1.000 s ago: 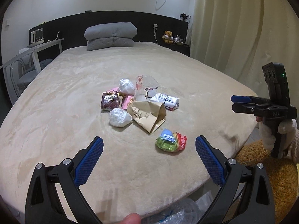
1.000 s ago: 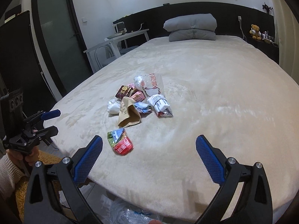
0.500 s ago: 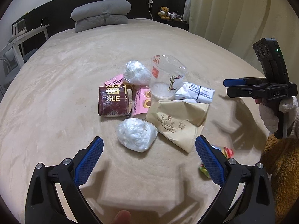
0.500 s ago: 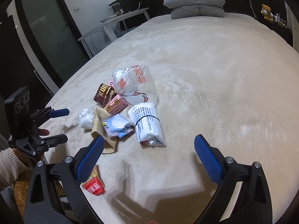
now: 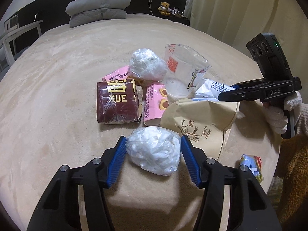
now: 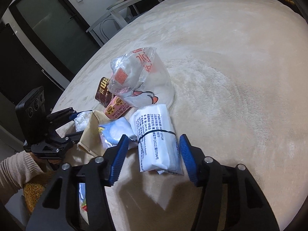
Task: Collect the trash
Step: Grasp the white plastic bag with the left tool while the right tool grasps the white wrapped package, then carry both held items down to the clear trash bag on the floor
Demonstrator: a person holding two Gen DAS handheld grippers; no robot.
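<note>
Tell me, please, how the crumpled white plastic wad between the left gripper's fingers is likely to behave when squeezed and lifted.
The white plastic wad looks like crumpled film, so probably very light and squashy. Its glossy surface may slip between the left gripper's pads.

- Bed (image 5: 57, 61) covered by a beige plush blanket.
- Grey pillows (image 5: 98, 7) stacked at its head.
- Mid-bed litter: white plastic wad (image 5: 154, 150), maroon packet (image 5: 117, 104), pink carton (image 5: 154, 104), brown paper bag (image 5: 202, 119), white wrapped pack (image 6: 156, 138), possibly a clear cup (image 5: 182, 71).
</note>
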